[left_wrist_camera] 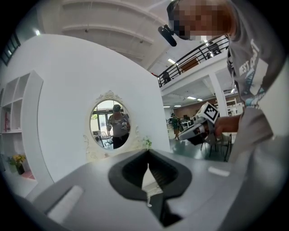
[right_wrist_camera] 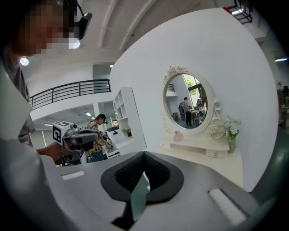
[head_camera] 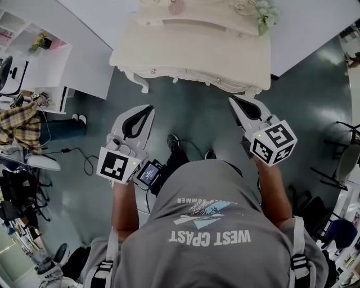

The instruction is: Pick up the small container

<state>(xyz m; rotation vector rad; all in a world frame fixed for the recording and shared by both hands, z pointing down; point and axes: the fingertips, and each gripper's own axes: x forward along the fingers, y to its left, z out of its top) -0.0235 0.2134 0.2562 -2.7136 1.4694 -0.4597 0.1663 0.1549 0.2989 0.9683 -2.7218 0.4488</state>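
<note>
While left gripper (head_camera: 149,108) and right gripper (head_camera: 233,100) are held clenched and empty short of the table (head_camera: 191,56), approach is judged underway; fingers (right_wrist_camera: 162,173) must be opened at the small container (right_wrist_camera: 177,136).

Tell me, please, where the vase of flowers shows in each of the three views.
Head view: the vase of flowers is at the top, right of centre.
Left gripper view: the vase is tiny, at the centre, just right of the mirror.
Right gripper view: the vase is at the right, beside the mirror.
Shared landmark: the white dressing table it stands on.
</note>
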